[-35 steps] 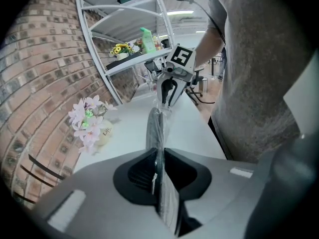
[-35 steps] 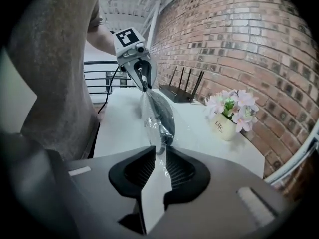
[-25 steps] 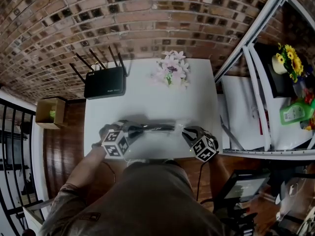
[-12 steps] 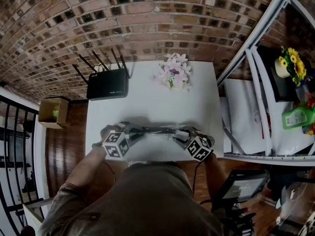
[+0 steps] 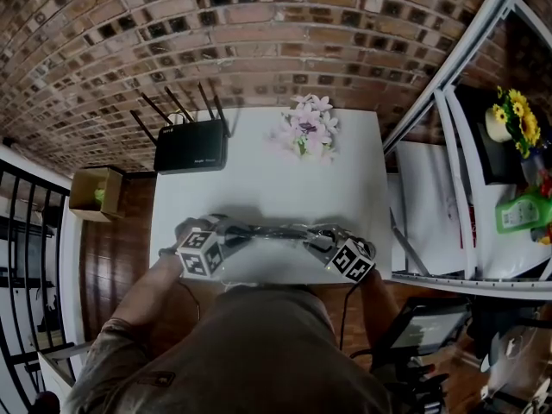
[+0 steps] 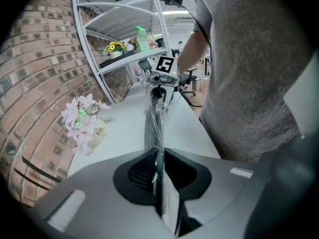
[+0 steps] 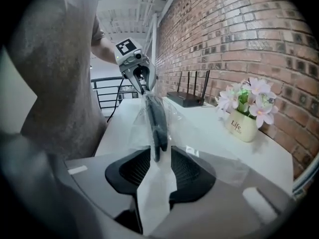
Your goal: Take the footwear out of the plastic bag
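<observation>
A: Where's the shoe?

B: Inside the clear plastic bag (image 5: 278,228) – a dark, flat shoe (image 7: 156,121), lying lengthwise in it. The bag is stretched between the two grippers over the near side of the white table (image 5: 259,179), right in front of the person.

A: How is the left gripper (image 6: 158,169) set?

B: Pressed together on one end of the bag, with only a thin fold of plastic pinched between its pads.

A: And the right gripper (image 7: 155,167)?

B: Its jaws are closing. The other end of the bag and the tip of the shoe sit between them, but there is a gap – the pads don't look pressed on anything.

A: Anything else on the table?

B: A black router (image 5: 190,151) with its aerials up at the far left, and a small pot of pink flowers (image 5: 304,126) at the far edge by the brick wall (image 5: 259,33), both well apart from the bag.
</observation>
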Demonstrator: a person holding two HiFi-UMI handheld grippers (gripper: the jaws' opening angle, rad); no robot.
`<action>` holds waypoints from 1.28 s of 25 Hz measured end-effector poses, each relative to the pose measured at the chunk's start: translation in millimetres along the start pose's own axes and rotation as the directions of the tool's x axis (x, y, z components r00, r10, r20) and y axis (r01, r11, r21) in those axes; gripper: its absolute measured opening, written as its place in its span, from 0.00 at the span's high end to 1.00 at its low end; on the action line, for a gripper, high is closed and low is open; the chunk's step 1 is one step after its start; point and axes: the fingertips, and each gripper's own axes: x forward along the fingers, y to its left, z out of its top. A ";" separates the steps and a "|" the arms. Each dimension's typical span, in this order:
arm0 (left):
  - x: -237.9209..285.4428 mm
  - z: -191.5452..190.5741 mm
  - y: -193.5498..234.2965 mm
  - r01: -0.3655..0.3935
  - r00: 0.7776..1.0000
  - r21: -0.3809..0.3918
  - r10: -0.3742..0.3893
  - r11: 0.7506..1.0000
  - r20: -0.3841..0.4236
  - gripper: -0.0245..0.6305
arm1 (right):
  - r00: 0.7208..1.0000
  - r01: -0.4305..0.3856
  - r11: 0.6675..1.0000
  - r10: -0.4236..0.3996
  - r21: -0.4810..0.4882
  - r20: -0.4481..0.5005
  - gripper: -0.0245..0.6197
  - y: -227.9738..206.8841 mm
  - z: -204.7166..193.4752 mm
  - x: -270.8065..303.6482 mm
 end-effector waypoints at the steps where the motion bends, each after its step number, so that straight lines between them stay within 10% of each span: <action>1: 0.1 0.2 0.0 0.001 1.000 0.000 -0.001 1.000 -0.001 0.89 | 1.000 -0.004 1.000 0.004 -0.005 0.003 0.73 1.8 2.1 1.8; 32: -3.7 -12.5 -3.4 -0.020 0.999 0.021 0.021 1.000 -0.036 0.89 | 0.998 0.029 0.990 -0.035 -0.138 -0.042 0.74 11.6 8.0 -3.6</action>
